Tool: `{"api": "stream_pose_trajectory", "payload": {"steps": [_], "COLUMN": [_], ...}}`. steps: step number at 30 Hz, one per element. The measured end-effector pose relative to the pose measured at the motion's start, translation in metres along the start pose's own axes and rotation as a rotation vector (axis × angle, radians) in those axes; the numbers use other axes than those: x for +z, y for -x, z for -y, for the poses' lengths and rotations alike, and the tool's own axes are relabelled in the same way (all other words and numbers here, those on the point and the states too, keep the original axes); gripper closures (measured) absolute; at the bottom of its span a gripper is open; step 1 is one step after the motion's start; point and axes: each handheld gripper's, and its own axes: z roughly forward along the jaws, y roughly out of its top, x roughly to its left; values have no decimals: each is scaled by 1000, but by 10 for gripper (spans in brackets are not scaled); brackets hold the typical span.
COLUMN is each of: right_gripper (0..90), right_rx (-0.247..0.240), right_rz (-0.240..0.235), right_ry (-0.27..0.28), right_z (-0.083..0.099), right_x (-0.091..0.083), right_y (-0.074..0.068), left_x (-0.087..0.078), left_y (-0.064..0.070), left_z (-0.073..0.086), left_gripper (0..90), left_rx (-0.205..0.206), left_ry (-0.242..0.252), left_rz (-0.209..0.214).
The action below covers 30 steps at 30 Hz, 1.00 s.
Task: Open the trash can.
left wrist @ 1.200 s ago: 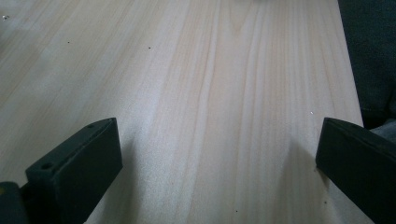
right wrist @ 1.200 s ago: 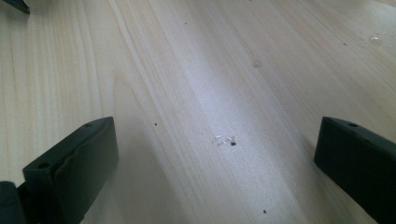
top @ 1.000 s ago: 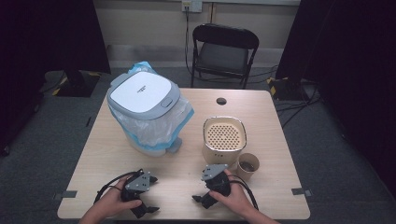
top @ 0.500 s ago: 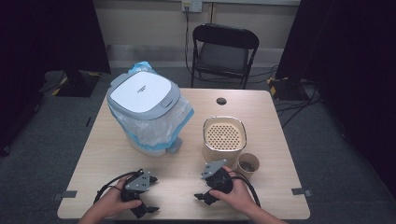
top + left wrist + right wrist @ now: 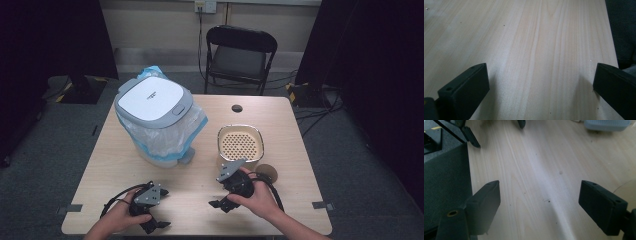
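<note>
My right gripper [image 5: 223, 202] sits nearer the paper cup [image 5: 268, 172], which stands just beside the perforated container [image 5: 240, 145], up-right of my released fingers. The left gripper [image 5: 152, 220] also gapes empty over the table [image 5: 200, 185].

A black folding chair [image 5: 242, 56] stands on grey carpet [image 5: 60, 130].

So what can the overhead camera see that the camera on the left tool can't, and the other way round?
The high view takes in the lidded bin with its plastic liner, the perforated beige basket, a small brown cup, the chair behind, and both hands. The left gripper view gives a close look along the left tool, its two black jaws standing wide apart with nothing between them, and the fine wood grain. Both show the wooden table and that tool.
</note>
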Motion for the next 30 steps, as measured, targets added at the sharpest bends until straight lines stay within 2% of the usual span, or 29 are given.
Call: {"api": "stream_pose_trajectory", "payload": {"steps": [11, 15, 30], "right_gripper": [176, 176, 175], "right_rx": [-5, -22, -36], "right_rz": [-1, 8, -3], "right_ry": [25, 23, 17], "right_z": [-32, -42, -72], "right_x": [-28, -36, -54], "right_y": [12, 17, 28], "left_x": [0, 0, 0], "left_y": [0, 0, 0], "left_z": [0, 0, 0], "left_gripper": [0, 0, 0], "left_rx": [1, 7, 4], "left_ry": [-1, -5, -1], "left_rz": [1, 0, -5]}}
